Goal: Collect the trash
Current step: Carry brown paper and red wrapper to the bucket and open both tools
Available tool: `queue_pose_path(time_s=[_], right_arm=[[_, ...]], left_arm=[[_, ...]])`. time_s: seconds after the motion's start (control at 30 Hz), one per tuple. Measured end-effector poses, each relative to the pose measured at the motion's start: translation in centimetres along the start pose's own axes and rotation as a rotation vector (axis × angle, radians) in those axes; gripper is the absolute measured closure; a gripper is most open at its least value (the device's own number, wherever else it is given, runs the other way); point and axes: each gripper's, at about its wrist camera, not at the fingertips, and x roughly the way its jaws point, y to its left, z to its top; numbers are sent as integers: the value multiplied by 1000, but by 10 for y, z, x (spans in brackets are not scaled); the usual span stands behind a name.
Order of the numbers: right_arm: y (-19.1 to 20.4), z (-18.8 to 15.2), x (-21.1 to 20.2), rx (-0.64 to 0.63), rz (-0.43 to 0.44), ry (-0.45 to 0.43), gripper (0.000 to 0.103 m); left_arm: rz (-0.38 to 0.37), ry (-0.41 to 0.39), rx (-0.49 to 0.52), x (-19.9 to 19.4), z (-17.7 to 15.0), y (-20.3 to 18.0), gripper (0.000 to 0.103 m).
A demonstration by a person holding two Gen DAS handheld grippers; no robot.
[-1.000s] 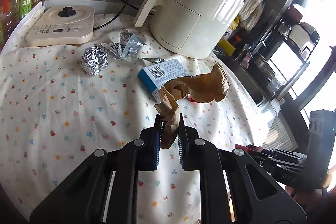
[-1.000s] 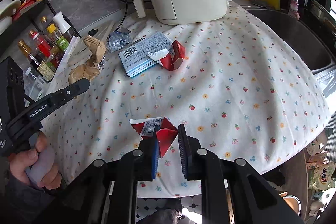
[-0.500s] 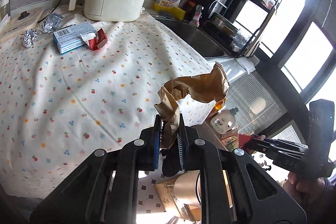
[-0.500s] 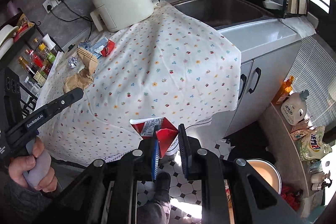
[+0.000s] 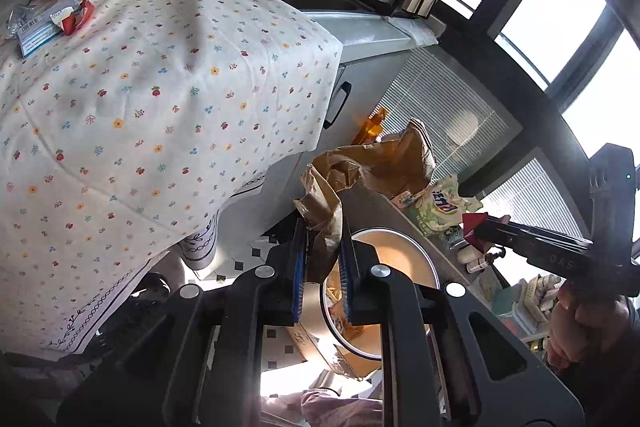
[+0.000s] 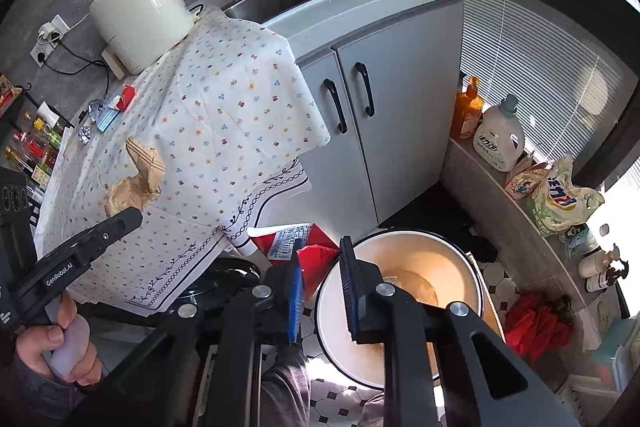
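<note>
The left gripper (image 5: 323,255) is clamped on a crumpled brown paper bag (image 5: 372,171) above the round bin (image 6: 400,299) on the floor — the right gripper (image 6: 320,291) pinches a red wrapper (image 6: 312,255) at the bin's rim, beyond the bench edge.

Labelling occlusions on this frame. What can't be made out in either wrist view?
- Bin contents: right wrist view, right gripper fingers cover half the opening; left wrist view, left gripper and brown paper bag cover it.
- Red wrapper print: too small to read.
- Counter trash by the blue box: left wrist view, cut by the edge; right wrist view, too small.
</note>
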Motion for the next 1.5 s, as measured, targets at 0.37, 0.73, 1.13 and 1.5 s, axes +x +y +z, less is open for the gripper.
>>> queue_pose_path(time_s=[0.37,0.73,1.13,1.5], right_arm=[[-60,-40,-3,104,-93,34,45],[-101,-66,-27,202,-156,20,30],[-130,-85,-41,298,-199,13,29],[-111,-61,-38,260,-172,-25,17]], left_arm=[[-63,114,58,47,-28,-43,88],[-119,242,144,95,-52,-88,88],[-176,332,211,122,-50,-111,33],[-99,192,146,74,-16,-72,17]])
